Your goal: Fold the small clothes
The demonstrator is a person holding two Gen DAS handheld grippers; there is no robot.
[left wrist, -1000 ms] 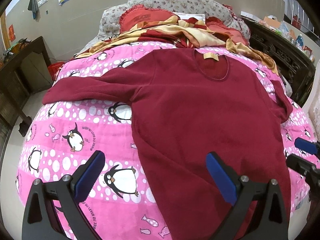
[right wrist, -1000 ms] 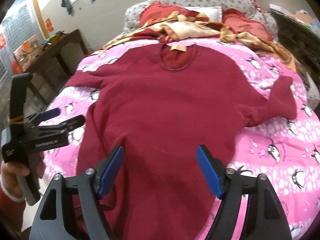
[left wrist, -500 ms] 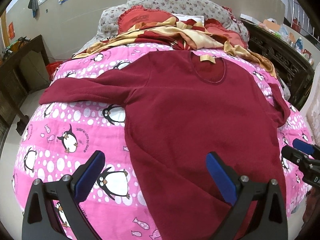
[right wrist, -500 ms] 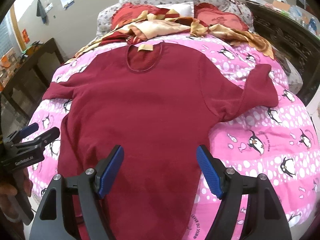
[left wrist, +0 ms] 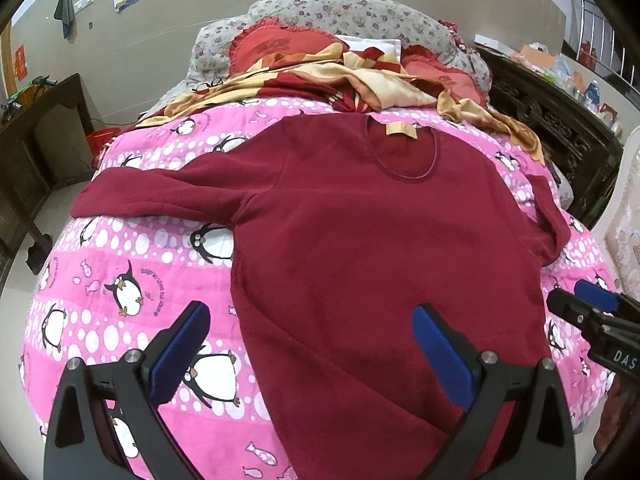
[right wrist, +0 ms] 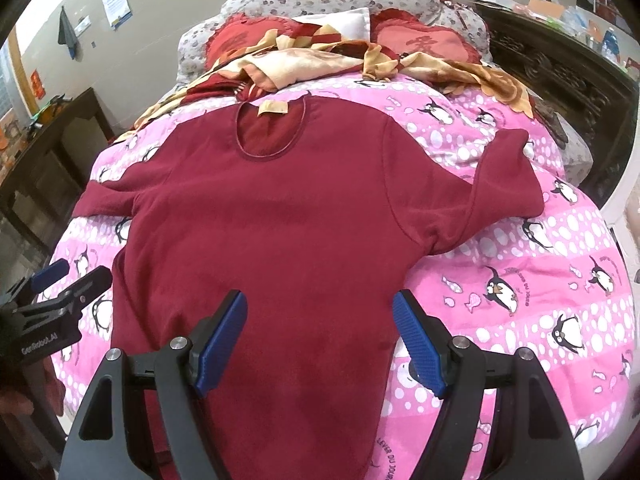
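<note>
A dark red, long-sleeved fleece top point(left wrist: 380, 248) point(right wrist: 272, 232) lies flat and face up on a pink quilt printed with penguins and white dots point(left wrist: 120, 264) point(right wrist: 540, 280), which covers a bed. Its round neckline, with a small tan label point(left wrist: 401, 130) point(right wrist: 273, 107) inside, points to the far end of the bed; the hem runs toward the cameras and out of the bottom of both views. One sleeve stretches out sideways over the quilt on the left of the pictures. The other, on the right, is bent, with its cuff end turned up toward the head of the bed.

The left gripper point(left wrist: 308, 356) hangs above the lower left part of the top, jaws spread wide and holding nothing. Its left blue pad is over the quilt, its right blue pad over the red cloth, so the garment's left side edge lies between them. Whether the pads touch the fabric cannot be told.

The right gripper point(right wrist: 320, 340) is likewise spread wide and empty, above the lower right part of the top. Its left pad is over the cloth and its right pad near the garment's right side edge.

Each gripper shows at the side of the other's view, just beside the top's edge.

Beyond the neckline lie a crumpled red and gold satin cover point(left wrist: 344, 80) point(right wrist: 320, 60), red heart-shaped cushions point(left wrist: 280, 46) and a grey floral pillow point(left wrist: 340, 16).
</note>
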